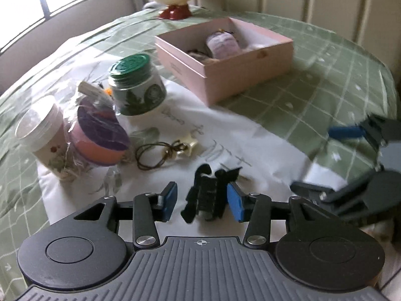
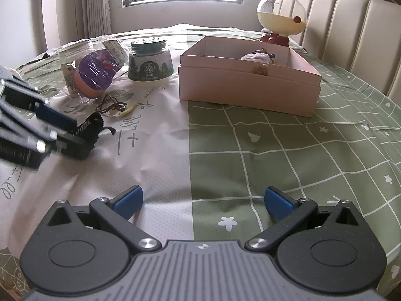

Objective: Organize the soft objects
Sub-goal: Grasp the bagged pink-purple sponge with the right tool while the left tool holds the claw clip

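Note:
A black fuzzy strap-like soft thing (image 1: 209, 195) lies on the white cloth between the open jaws of my left gripper (image 1: 203, 202); its right blue pad (image 1: 235, 202) touches it, the left pad stands apart. It also shows in the right wrist view (image 2: 92, 128), beside the left gripper (image 2: 60, 131). A pink open box (image 1: 246, 75) (image 2: 248, 92) holds a lilac pouch (image 1: 224, 44) (image 2: 255, 56) and other soft items. My right gripper (image 2: 203, 202) is open and empty over the bedspread; it shows at the right in the left wrist view (image 1: 325, 160).
A green-lidded jar (image 1: 136, 85) (image 2: 150, 61), a wrapped purple-and-orange item (image 1: 100, 138) (image 2: 96, 75), a white cup (image 1: 43, 130) and a brown cord with a star charm (image 1: 168, 153) (image 2: 112, 106) sit on the left. A cream lamp (image 2: 282, 17) stands behind the box.

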`<state>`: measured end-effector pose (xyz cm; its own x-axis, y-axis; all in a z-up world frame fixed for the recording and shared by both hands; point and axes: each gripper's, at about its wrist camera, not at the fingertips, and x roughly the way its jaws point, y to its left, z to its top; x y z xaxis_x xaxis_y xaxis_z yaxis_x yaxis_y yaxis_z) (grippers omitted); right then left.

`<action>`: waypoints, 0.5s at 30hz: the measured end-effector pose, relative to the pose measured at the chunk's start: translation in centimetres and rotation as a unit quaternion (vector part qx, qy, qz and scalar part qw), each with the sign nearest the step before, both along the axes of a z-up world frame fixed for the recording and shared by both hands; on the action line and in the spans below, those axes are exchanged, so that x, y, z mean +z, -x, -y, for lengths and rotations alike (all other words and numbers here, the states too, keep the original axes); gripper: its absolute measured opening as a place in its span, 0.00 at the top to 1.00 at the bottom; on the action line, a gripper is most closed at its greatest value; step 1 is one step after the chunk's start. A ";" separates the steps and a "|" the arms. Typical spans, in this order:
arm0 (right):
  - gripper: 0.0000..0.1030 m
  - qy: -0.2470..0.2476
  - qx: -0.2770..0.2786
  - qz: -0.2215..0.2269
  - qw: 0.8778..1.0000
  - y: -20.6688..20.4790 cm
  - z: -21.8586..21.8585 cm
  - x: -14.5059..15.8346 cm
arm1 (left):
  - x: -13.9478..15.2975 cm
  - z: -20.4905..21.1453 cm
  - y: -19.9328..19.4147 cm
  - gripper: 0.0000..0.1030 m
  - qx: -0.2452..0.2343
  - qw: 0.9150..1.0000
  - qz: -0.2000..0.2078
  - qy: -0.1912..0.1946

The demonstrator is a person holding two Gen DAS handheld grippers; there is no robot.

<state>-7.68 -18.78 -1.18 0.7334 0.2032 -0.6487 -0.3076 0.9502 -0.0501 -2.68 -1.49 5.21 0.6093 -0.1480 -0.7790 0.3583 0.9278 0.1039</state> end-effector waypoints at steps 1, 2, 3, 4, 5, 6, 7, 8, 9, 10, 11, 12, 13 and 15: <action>0.00 0.000 0.000 0.001 1.000 0.0 0.0 0.0 | -0.2 0.1 -0.4 0.52 -0.001 1.000 -0.007 0.000; 0.00 0.000 0.000 0.001 1.000 0.0 0.0 0.0 | -0.5 0.1 -0.7 0.51 -0.004 1.000 -0.013 -0.001; 0.00 0.001 0.000 0.001 1.000 0.0 -0.1 -0.1 | -0.8 0.3 -1.0 0.52 -0.007 1.000 -0.018 -0.001; 0.00 0.001 0.000 0.001 1.000 0.0 -0.1 0.0 | -1.2 0.4 -1.3 0.52 -0.008 1.000 -0.028 -0.002; 0.00 0.002 0.000 0.000 1.000 0.0 -0.1 -0.1 | -1.6 0.6 -1.5 0.53 -0.009 0.999 -0.035 -0.001; 0.00 0.003 0.000 -0.001 1.000 0.0 -0.1 -0.1 | -1.7 0.6 -1.6 0.53 -0.007 0.999 -0.033 0.004; 0.00 0.005 0.001 -0.003 1.000 0.0 -0.1 0.0 | -1.6 0.5 -1.6 0.53 -0.003 0.999 -0.029 0.012; 0.00 0.008 0.003 -0.006 1.000 -0.1 -0.2 0.0 | -1.6 0.3 -1.6 0.54 0.003 0.999 -0.028 0.020; 0.00 0.009 0.004 -0.010 1.000 -0.1 -0.2 0.1 | -1.4 0.1 -1.5 0.57 0.010 0.999 -0.025 0.029; 0.00 0.010 0.006 -0.016 1.000 -0.3 -0.1 0.2 | -1.1 -0.3 -1.2 0.60 0.018 0.999 -0.020 0.040; 0.00 0.012 0.008 -0.022 1.000 -0.5 -0.2 0.3 | -0.8 -0.7 -1.0 0.60 0.026 0.998 -0.015 0.050; 0.00 0.015 0.012 -0.030 0.999 -0.7 -0.2 0.5 | -0.4 -1.2 -0.5 0.61 0.036 0.997 -0.011 0.062; 0.00 0.019 0.016 -0.039 0.999 -0.9 -0.2 0.7 | 0.1 -1.7 -0.1 0.61 0.048 0.996 -0.007 0.076; 0.00 0.025 0.022 -0.061 0.998 -1.6 -0.3 1.1 | 0.9 -3.1 1.0 0.61 0.073 0.991 0.000 0.111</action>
<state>-6.04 -18.48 -0.11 0.6391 0.1990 -0.7429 -0.3563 0.9327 -0.0567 -3.68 1.61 6.09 0.6370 -0.2265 -0.7368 0.2191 0.9696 -0.1087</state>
